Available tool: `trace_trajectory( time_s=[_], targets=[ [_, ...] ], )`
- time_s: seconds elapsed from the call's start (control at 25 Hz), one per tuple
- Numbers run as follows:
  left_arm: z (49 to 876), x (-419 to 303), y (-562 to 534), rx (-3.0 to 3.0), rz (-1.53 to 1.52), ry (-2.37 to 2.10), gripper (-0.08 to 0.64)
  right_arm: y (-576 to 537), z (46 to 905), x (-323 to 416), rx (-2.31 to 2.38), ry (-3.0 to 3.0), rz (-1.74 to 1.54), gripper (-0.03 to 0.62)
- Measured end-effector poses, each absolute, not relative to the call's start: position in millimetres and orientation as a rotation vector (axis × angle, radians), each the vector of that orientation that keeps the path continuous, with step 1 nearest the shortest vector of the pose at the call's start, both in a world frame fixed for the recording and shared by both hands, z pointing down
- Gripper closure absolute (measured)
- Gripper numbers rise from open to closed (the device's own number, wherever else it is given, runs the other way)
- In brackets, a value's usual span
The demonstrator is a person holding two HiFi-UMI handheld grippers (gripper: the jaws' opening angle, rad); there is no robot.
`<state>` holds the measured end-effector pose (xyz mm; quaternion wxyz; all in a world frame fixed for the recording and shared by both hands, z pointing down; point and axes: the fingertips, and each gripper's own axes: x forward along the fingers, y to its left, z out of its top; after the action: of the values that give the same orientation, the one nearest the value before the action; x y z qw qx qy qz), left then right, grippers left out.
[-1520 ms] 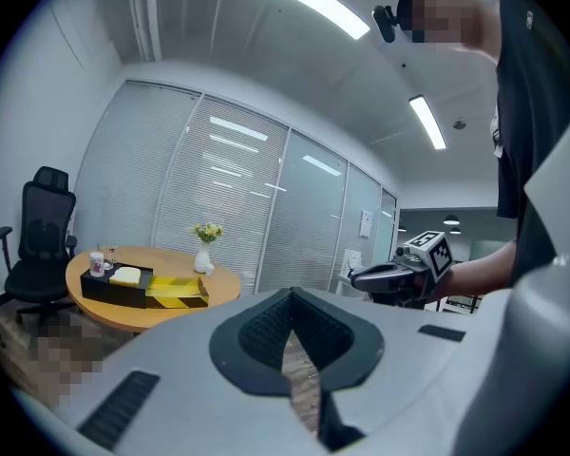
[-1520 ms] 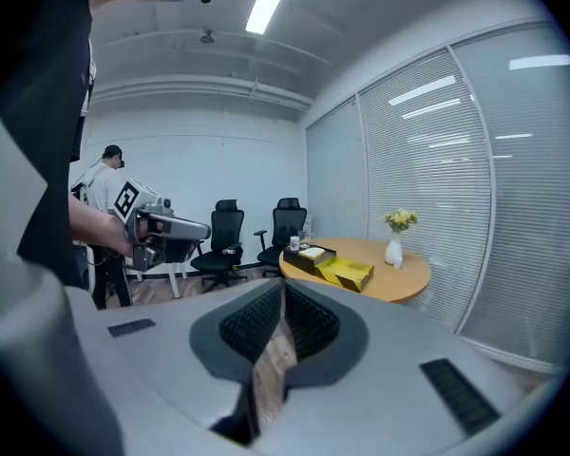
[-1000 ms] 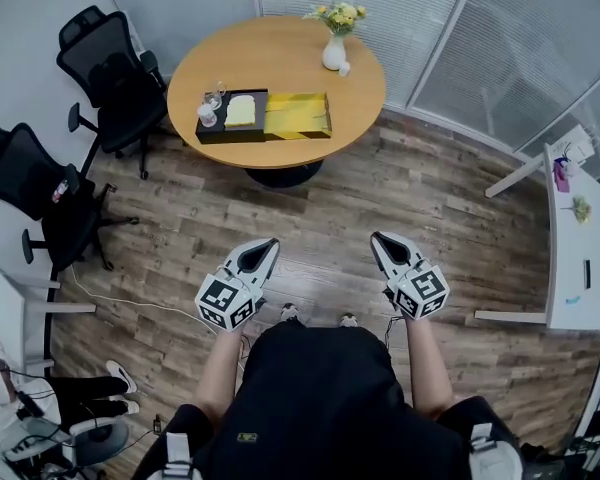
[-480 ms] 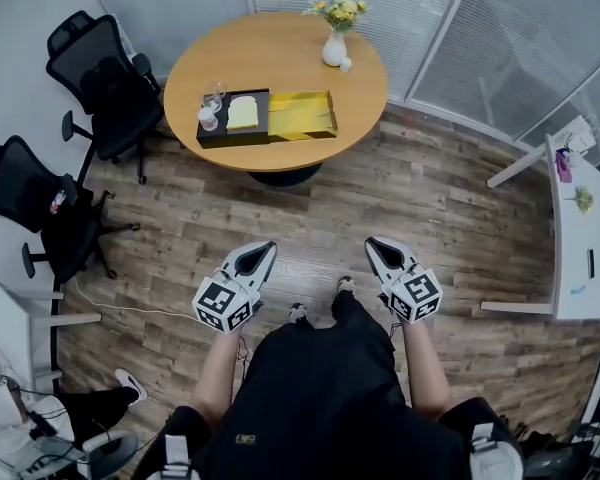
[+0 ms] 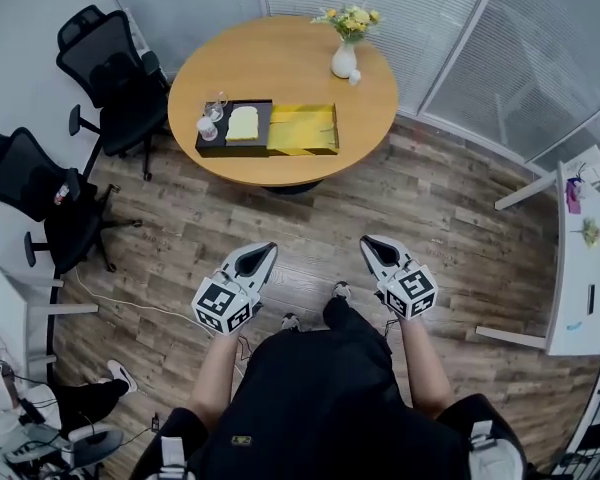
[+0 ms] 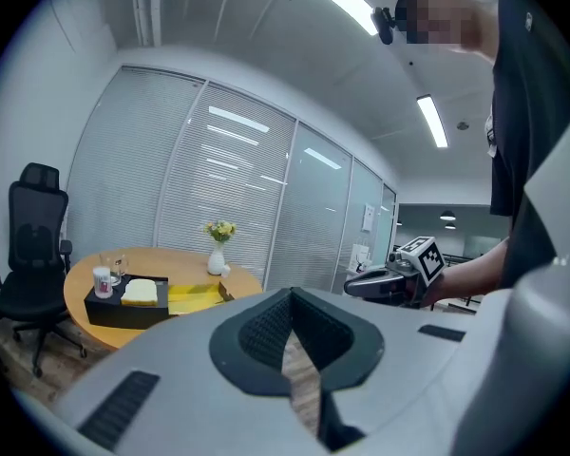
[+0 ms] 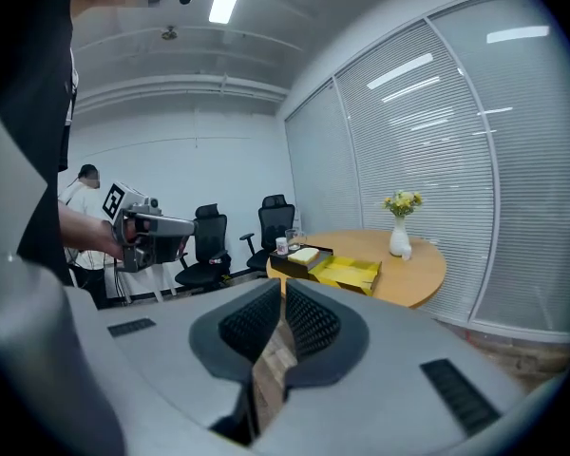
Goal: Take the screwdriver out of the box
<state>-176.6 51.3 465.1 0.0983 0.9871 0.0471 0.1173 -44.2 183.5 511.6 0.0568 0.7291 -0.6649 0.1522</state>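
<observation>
As one foot (image 5: 340, 290) advances, right tongs (image 5: 366, 241) closed

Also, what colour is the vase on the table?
The vase is white; the head view shows it best.

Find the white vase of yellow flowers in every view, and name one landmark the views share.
Head view: the vase is near the top, right of centre, on the far side of the round table.
Left gripper view: the vase is left of centre, at mid-height.
Right gripper view: the vase is right of centre, at mid-height.
Shared landmark: the yellow box on that table, nearer the camera than the vase in all three.
</observation>
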Motion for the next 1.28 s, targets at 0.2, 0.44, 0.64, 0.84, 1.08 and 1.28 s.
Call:
trace_trajectory(
  time_s=[0.2, 0.44, 0.64, 0.84, 1.08, 1.28],
  targets=[
    [462.8, -137.8, 55.8, 2.928, 0.347, 0.097, 0.554, 183.6, 515.3, 0.2, 2.160, -2.049, 0.459, 0.581],
    [461.8, -113.3, 62.2, 2.938, 0.396, 0.027, 0.554, 183.5, 523.2, 37.5, 2.118, -2.100, 0.485, 0.581],
    [457.7, -95.7, 70.0, 2.943, 0.410, -0.056, 0.554, 185.3, 543.9, 61.4, 2.027, -2.129, 0.514, 0.581],
    [458.1, -79.8, 80.2, 2.937, 0.397, -0.106, 0.554, 189.8, 551.9, 76.4, 1.966, -2.174, 0.533, 0.581],
    [461.7, -52.4, 88.5, 2.935, 0.412, -0.064, 0.554, 199.0, 556.0, 93.4, 1.962, -2.166, 0.556, 0.581],
    [459.2, -33.6, 83.7, 2.947, 0.398, -0.023, 0.554, 200.8, 555.9, 102.6, 1.971, -2.149, 0.559, 0.581]
  ],
)
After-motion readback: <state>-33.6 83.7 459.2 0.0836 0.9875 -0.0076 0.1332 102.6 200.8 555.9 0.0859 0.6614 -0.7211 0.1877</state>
